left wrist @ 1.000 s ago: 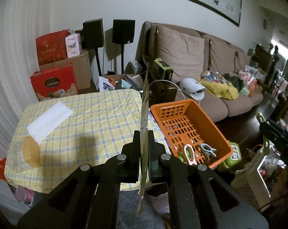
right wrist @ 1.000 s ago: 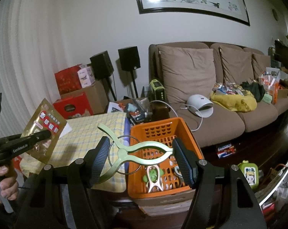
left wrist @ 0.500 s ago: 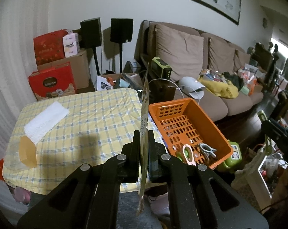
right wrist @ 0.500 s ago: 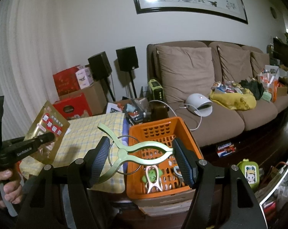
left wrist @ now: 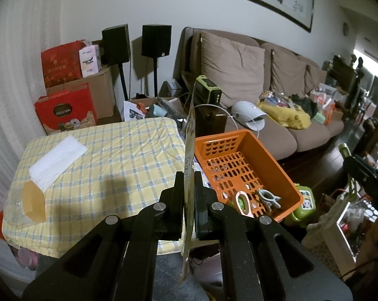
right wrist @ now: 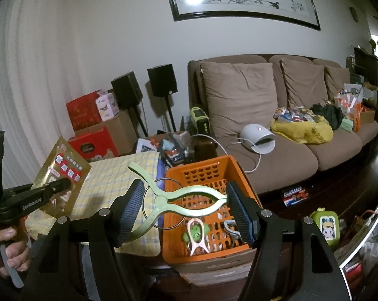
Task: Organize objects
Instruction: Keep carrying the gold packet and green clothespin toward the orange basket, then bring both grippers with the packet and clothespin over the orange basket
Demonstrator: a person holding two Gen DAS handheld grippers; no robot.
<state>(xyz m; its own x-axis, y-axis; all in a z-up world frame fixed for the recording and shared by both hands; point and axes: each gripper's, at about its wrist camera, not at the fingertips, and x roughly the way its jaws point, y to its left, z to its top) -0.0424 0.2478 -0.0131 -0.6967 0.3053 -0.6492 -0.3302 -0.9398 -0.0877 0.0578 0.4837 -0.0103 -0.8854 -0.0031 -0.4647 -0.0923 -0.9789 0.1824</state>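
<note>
My left gripper (left wrist: pixel 189 175) is shut on a flat gold packet (left wrist: pixel 190 135), seen edge-on and upright above the table's right edge. In the right wrist view the same gold packet (right wrist: pixel 63 175) shows its red-labelled face, with the left gripper (right wrist: pixel 61 185) clamped on it and a hand on its handle. My right gripper (right wrist: pixel 186 205) is shut on a large pale green clothes clip (right wrist: pixel 196 192) that spans its wide-set pads, above the near left part of the orange basket (right wrist: pixel 204 173). A pink clip (right wrist: pixel 197 235) and a grey clip (right wrist: pixel 230 227) lie inside the orange basket (left wrist: pixel 219 143).
The table with a yellow checked cloth (left wrist: pixel 113 155) bears a white folded cloth (left wrist: pixel 56 160) and a clear bag with an amber block (left wrist: pixel 30 200). Behind stand a brown sofa (left wrist: pixel 239 70), two speakers, red boxes. A green case (left wrist: pixel 304 200) lies on the floor.
</note>
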